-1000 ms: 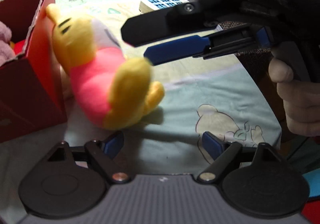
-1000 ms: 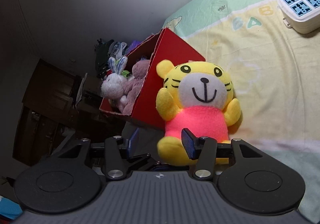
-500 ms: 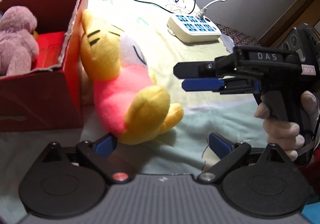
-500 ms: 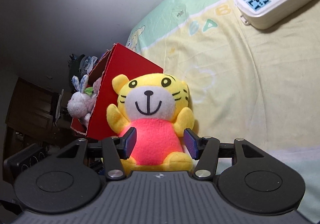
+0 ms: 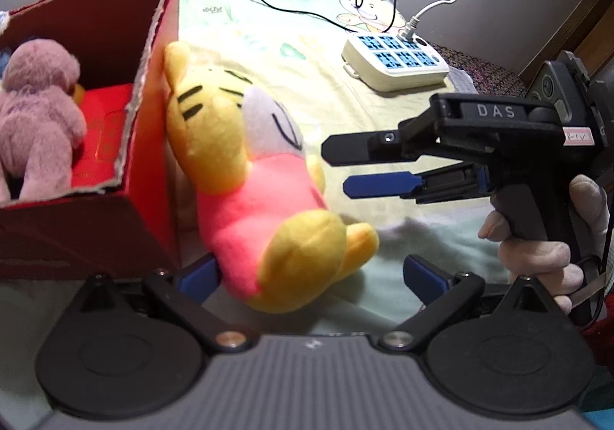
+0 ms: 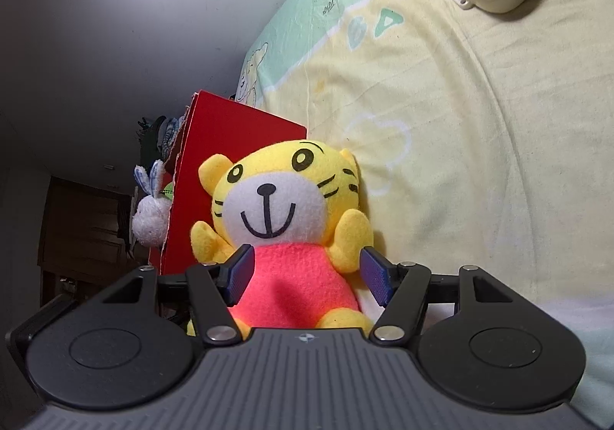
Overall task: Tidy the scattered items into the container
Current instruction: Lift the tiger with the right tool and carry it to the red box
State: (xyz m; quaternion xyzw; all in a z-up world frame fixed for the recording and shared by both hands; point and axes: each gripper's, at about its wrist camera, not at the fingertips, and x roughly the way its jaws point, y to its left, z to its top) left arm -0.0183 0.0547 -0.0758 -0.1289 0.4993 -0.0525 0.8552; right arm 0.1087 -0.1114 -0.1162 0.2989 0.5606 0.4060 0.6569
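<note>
— Bedsheet [image 5: 383, 146], left view: what changed?
— Left tool [image 5: 311, 274] spreading wider, empty; tiger [image 5: 249, 177] leans against the box [image 5: 149, 146], head up-left, feet toward the camera.
— Right view?
— Right tool [image 6: 305, 271] nearer, opening, astride the tiger's [image 6: 295, 276] belly, upright, facing the camera.

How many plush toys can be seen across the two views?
3. The yellow tiger leans against the outside of the red box; the purple plush lies inside it; the white bunny shows at the box's far edge. More may be hidden inside.
</note>
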